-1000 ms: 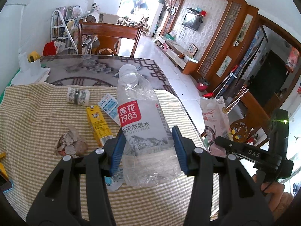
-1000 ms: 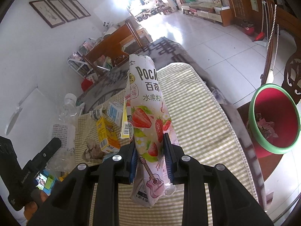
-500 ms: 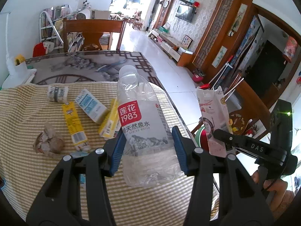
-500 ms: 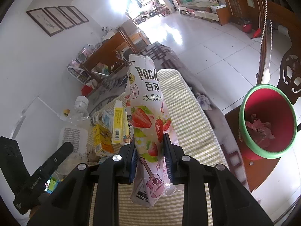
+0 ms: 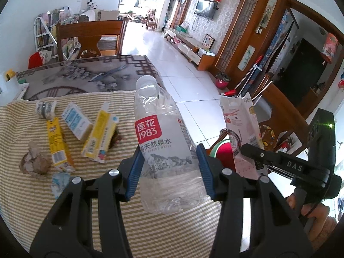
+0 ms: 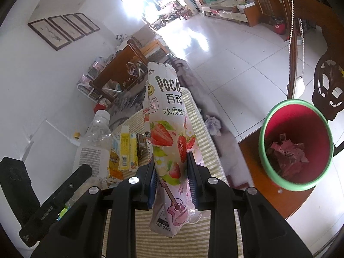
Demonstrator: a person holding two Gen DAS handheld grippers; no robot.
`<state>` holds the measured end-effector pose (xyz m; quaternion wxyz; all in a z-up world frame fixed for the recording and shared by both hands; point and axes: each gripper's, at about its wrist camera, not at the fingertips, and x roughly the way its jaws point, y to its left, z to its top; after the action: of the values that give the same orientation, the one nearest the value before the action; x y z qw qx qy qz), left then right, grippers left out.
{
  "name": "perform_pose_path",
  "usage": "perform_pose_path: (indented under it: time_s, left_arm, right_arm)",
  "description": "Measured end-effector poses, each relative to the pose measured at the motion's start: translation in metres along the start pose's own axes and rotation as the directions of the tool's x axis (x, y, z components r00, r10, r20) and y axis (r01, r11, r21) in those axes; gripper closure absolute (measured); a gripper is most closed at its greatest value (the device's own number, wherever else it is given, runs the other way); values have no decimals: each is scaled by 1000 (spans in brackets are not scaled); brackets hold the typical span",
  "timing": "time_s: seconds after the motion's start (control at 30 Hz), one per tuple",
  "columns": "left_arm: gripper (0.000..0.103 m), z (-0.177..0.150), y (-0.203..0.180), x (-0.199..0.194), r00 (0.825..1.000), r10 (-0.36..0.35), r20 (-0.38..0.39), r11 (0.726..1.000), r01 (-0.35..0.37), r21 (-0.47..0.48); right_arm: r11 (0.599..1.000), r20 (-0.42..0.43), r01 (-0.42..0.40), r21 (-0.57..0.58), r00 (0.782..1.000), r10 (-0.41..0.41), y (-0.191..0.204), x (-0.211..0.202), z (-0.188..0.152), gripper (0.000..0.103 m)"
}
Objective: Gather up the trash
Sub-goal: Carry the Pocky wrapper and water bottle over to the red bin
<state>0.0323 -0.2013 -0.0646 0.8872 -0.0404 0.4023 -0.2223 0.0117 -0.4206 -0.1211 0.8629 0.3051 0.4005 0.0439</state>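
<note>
My left gripper (image 5: 168, 172) is shut on a clear plastic water bottle (image 5: 163, 146) with a red label, held above the striped tablecloth (image 5: 150, 225). My right gripper (image 6: 172, 178) is shut on a pink strawberry Pocky wrapper (image 6: 169, 137), held upright near the table's right edge. The wrapper also shows in the left wrist view (image 5: 240, 133), and the bottle in the right wrist view (image 6: 94, 142). A red bin with a green rim (image 6: 296, 144) stands on the floor to the right, with crumpled trash inside.
On the cloth lie yellow cartons (image 5: 99, 137) (image 5: 57, 142), a blue-white carton (image 5: 75, 122), a crumpled paper ball (image 5: 33, 161), a small cup (image 5: 45, 109) and a torn wrapper (image 5: 59, 182). A wooden chair (image 5: 90, 38) stands behind the table.
Both grippers have moved right toward the table edge with their loads. The red bin has come closer and larger in the right wrist view.
</note>
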Motion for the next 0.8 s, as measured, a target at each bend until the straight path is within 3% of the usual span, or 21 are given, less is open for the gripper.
perform_pose_path:
  time_s: [0.67, 0.8]
  left_arm:
    - [56, 6, -85, 61, 997, -5, -78, 1000, 6, 19]
    - [63, 5, -103, 80, 993, -33, -114, 998, 38, 45]
  right_arm:
    - [998, -19, -26, 50, 999, 27, -77, -28, 35, 78]
    - [997, -7, -8, 81, 1000, 8, -101, -35, 42, 78]
